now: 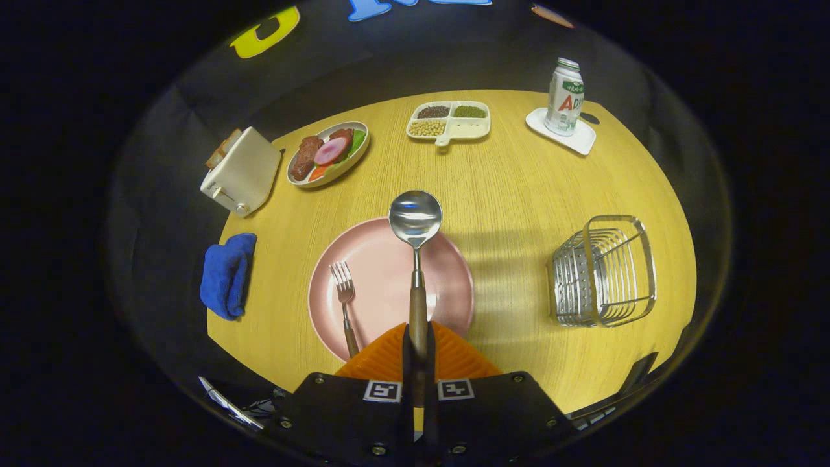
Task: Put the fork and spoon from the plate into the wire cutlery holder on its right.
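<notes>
My gripper (418,334) is shut on the wooden handle of the spoon (415,224), its orange fingers (382,353) pressed on both sides. The spoon's shiny bowl points forward, raised over the far rim of the pink plate (382,259). The fork (343,298) lies on the plate's left part, tines away from me, its handle running under the left finger. The wire cutlery holder (603,269) stands on the table to the right of the plate, apart from it.
On the round wooden table (519,188): a white toaster (240,172) and a blue cloth (227,275) at the left, a plate of food (329,154), a divided dish of beans (449,120), and a bottle (565,96) on a white coaster far right.
</notes>
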Demonstrator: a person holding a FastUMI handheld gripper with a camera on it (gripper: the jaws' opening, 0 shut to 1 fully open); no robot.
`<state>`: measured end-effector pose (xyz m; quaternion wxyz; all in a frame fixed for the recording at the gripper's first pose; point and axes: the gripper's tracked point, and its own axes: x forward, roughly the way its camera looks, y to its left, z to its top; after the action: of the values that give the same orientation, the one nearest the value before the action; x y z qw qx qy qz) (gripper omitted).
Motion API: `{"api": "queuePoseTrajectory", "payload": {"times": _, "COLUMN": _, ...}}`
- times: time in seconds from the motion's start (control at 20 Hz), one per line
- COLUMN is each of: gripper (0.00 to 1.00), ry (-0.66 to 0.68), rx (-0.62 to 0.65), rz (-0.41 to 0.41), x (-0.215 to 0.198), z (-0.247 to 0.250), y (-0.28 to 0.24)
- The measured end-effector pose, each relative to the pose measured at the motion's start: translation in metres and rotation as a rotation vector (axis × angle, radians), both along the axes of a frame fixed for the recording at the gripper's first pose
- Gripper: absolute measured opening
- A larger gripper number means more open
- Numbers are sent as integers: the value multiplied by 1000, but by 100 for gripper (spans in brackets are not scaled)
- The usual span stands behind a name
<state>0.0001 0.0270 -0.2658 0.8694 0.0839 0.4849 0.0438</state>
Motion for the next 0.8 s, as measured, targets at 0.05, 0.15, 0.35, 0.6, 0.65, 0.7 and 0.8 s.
{"api": "queuePoseTrajectory", "payload": {"times": 0.05, "gripper": 6, "ry": -10, "rx": -7, "rz": 9, "x": -3, "z": 8, "y": -7}}
{"api": "queuePoseTrajectory", "payload": {"times": 0.15, "gripper": 6, "ry": -20, "rx": -32, "rz": 27, "x": -8, "z": 22, "y": -25}}
{"api": "queuePoseTrajectory", "payload": {"times": 0.35, "gripper": 6, "ry": -19, "rx": -102, "rz": 56, "x": -18, "z": 42, "y": -72}}
{"api": "queuePoseTrajectory", "payload": {"times": 0.6, "gripper": 6, "ry": 26, "rx": -204, "rz": 100, "x": -35, "z": 53, "y": -125}}
{"api": "queuePoseTrajectory", "payload": {"times": 0.65, "gripper": 6, "ry": 41, "rx": -220, "rz": 107, "x": -39, "z": 54, "y": -133}}
{"api": "queuePoseTrajectory", "payload": {"times": 0.7, "gripper": 6, "ry": 59, "rx": -234, "rz": 114, "x": -40, "z": 54, "y": -141}}
{"api": "queuePoseTrajectory", "payload": {"times": 0.8, "gripper": 6, "ry": 92, "rx": -251, "rz": 124, "x": -42, "z": 53, "y": -153}}
